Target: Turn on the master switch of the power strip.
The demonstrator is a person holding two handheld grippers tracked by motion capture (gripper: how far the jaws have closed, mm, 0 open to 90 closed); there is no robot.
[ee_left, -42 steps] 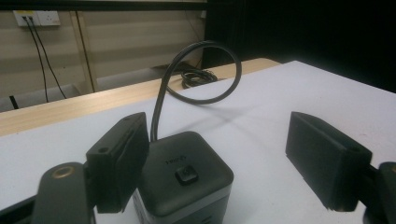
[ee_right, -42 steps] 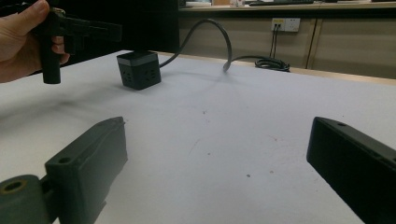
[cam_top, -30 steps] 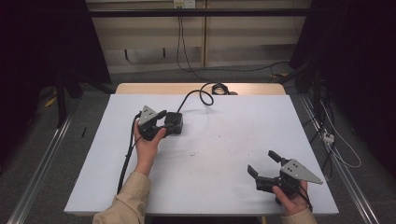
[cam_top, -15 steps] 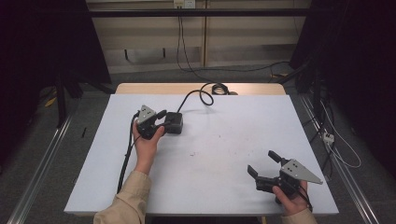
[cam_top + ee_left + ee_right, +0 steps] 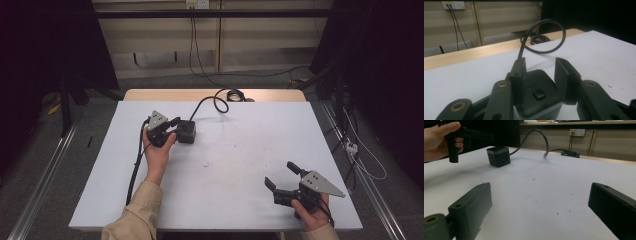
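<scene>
A black cube socket (image 5: 188, 133) with a dark cable (image 5: 216, 103) stands on the white table (image 5: 240, 150) at the back left. My left gripper (image 5: 175, 125) reaches over it from the left. In the left gripper view the cube (image 5: 539, 92) sits low between the two jaws of that gripper (image 5: 540, 62). The jaws have just been closing and stand near its sides without a clear press. The right gripper view has the cube (image 5: 499, 157) far off, with the left gripper (image 5: 491, 136) above it. My right gripper (image 5: 279, 173) rests wide open at the front right, nothing between its fingers (image 5: 474, 205).
The cable (image 5: 559, 37) loops up behind the cube and runs to a coil (image 5: 234, 95) on the wooden strip at the table's far edge. Wall sockets (image 5: 576, 132) and hanging cords lie beyond. A grey cable (image 5: 136, 165) trails from the left gripper along the forearm.
The left gripper's jaws have drawn closer together around the cube. Both hands and the cube have stayed where they were.
</scene>
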